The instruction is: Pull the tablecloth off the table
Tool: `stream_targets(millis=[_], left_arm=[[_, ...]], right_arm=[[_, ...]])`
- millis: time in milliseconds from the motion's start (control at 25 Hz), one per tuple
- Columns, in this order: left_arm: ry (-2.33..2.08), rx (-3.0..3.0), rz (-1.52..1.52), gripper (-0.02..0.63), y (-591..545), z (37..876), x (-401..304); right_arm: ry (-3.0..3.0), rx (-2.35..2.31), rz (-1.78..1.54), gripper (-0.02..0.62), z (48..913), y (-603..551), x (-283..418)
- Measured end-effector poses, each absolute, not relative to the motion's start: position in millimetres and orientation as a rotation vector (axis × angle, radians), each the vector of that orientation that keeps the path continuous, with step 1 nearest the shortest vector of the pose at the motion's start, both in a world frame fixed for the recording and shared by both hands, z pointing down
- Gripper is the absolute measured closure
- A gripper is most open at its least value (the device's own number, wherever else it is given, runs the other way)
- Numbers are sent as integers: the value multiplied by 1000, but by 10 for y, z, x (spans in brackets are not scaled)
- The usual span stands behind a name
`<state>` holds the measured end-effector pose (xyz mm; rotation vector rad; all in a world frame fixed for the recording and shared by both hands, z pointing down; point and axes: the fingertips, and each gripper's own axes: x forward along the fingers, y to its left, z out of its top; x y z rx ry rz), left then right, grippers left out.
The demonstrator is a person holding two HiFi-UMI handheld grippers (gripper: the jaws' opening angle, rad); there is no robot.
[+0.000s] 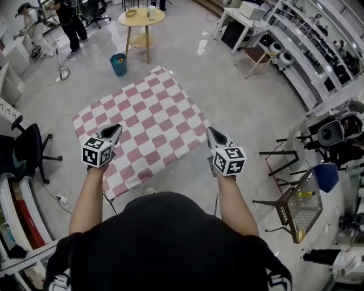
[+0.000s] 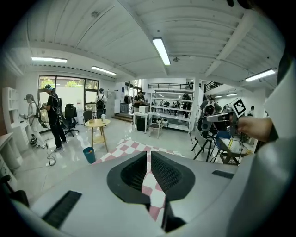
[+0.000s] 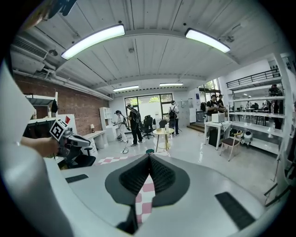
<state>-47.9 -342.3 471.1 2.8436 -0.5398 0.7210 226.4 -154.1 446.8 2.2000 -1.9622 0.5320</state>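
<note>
A red-and-white checked tablecloth [image 1: 145, 122] lies spread out flat in front of me, and it hides whatever is under it. My left gripper [image 1: 115, 129] is shut on the cloth's near left edge. My right gripper [image 1: 210, 132] is shut on its near right corner. In the left gripper view the jaws of the left gripper [image 2: 149, 159] pinch a strip of the checked cloth [image 2: 134, 147], which stretches away beyond them. The right gripper view shows the right gripper [image 3: 148, 162] closed tight on the cloth [image 3: 145, 187] in the same way.
A round wooden table [image 1: 141, 17] and a teal bin [image 1: 118, 63] stand beyond the cloth. A black office chair [image 1: 28, 148] is at the left. A wire-seat stool [image 1: 298, 204] and a dark frame [image 1: 281, 159] are at the right. A person [image 1: 71, 23] stands far left.
</note>
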Motion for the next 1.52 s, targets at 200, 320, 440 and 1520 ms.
stream_targets(millis=[200,320,440,1520], left_arm=[[-602,2825,671,561,-3838,4769,-796],[-624,2812,658,561,-4211,4725,-994],[-668,2801,644,561,-4176,4759,-1190],[-1171,2545,633,561,-5102,4775,-1273]], right_arm=[[-1974,2156,515,575,4514,-1989,2059],[-1994,2133,514,575,4450,-2437,1879],[-2033,2087,503,574,4484,-2504,1696],[-2331,1722,506,574,4657,-4489,2383]])
